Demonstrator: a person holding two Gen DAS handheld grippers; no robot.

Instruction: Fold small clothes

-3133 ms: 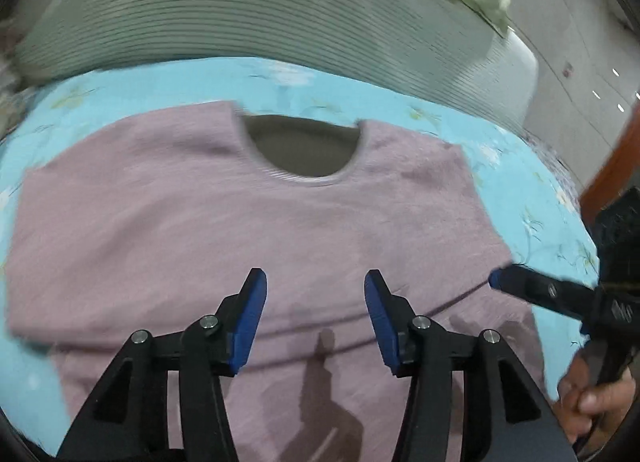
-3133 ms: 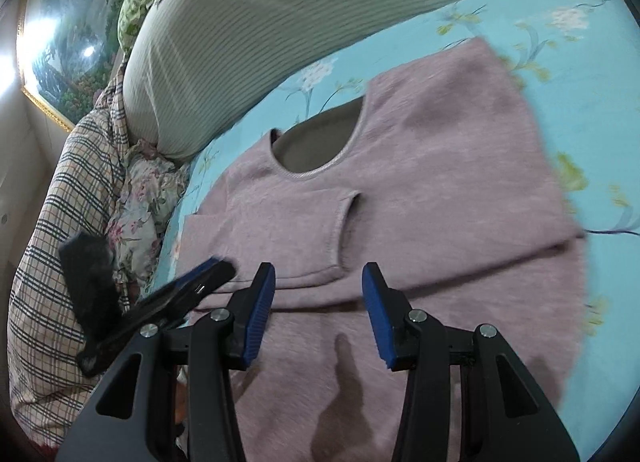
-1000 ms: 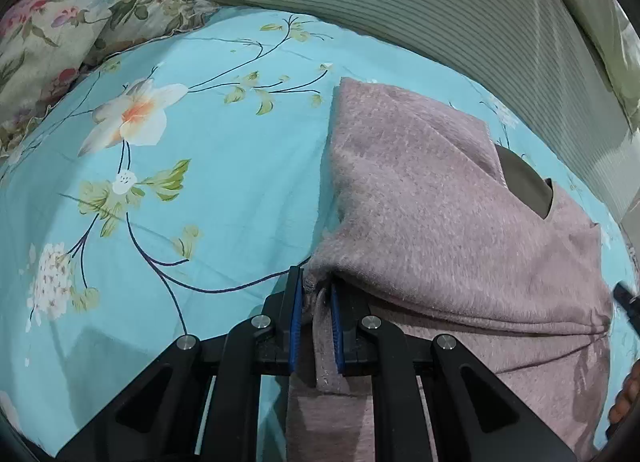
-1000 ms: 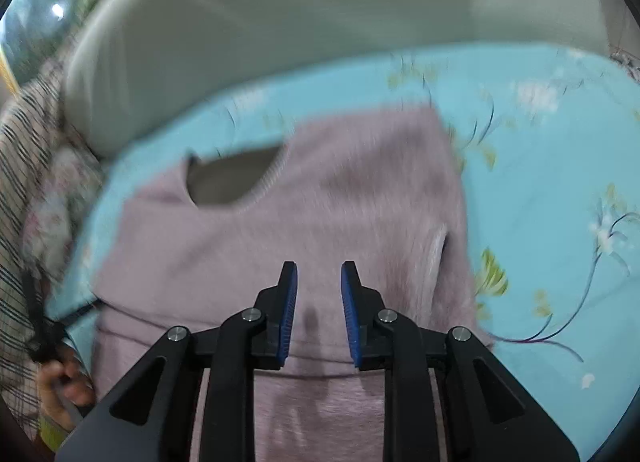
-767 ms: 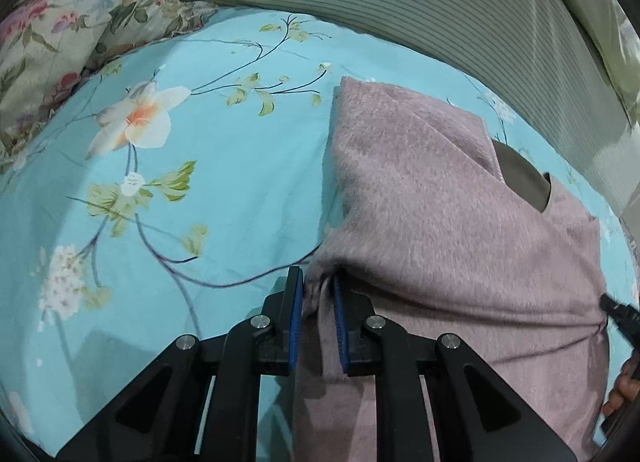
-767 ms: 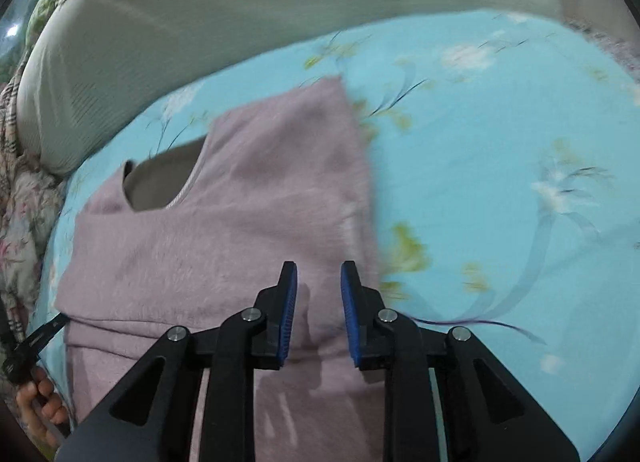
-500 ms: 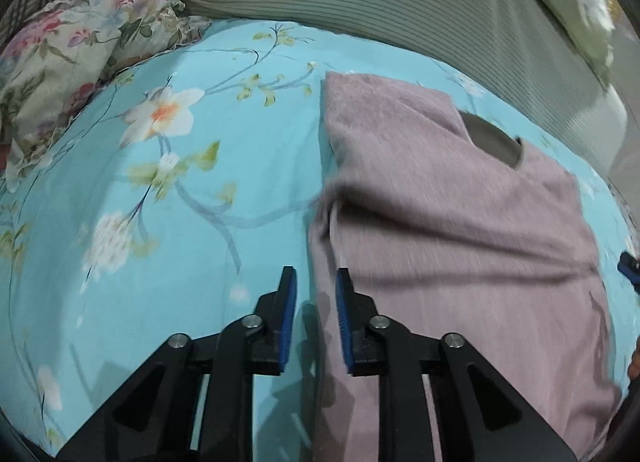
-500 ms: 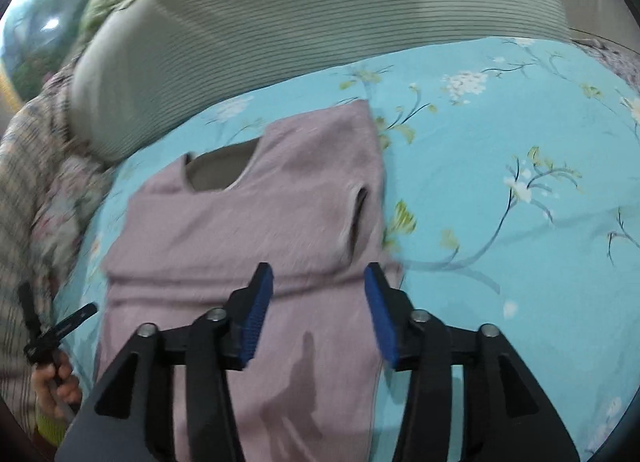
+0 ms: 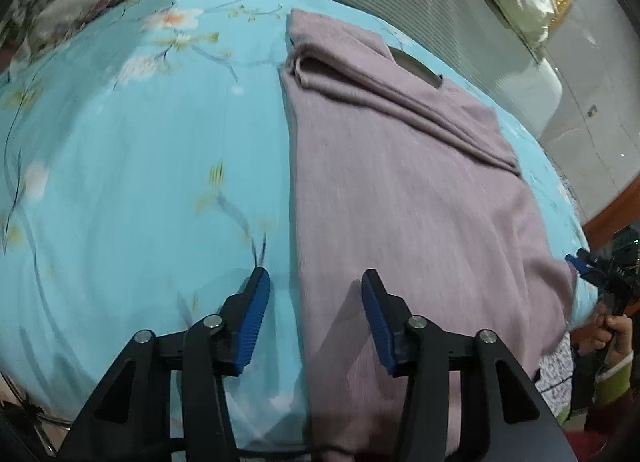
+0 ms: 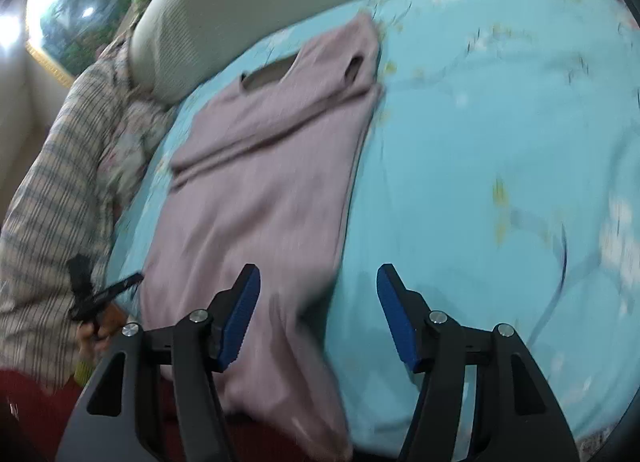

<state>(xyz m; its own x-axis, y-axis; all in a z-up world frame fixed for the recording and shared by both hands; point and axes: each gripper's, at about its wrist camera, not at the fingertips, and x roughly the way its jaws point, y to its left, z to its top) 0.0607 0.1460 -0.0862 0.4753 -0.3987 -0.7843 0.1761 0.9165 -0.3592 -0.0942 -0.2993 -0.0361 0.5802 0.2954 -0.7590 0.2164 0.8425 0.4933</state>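
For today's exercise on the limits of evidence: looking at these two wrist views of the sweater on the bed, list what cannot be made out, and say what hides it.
- Hem of the mauve sweater: it drapes over the bed's edge, hidden in the left wrist view behind the open left gripper.
- Floral print on the blue sheet: smeared by motion blur in the right wrist view.
- Right gripper: open here, but only a tip shows at the left wrist view's edge.

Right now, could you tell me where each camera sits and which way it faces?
Left wrist: on the left gripper, above the sweater's left edge, facing the pillows; jaws open, right gripper at the far right.
Right wrist: on the right gripper, over the sweater's right edge, facing the headboard; jaws open, left gripper low on the left.
Both share the sweater on the blue floral sheet.
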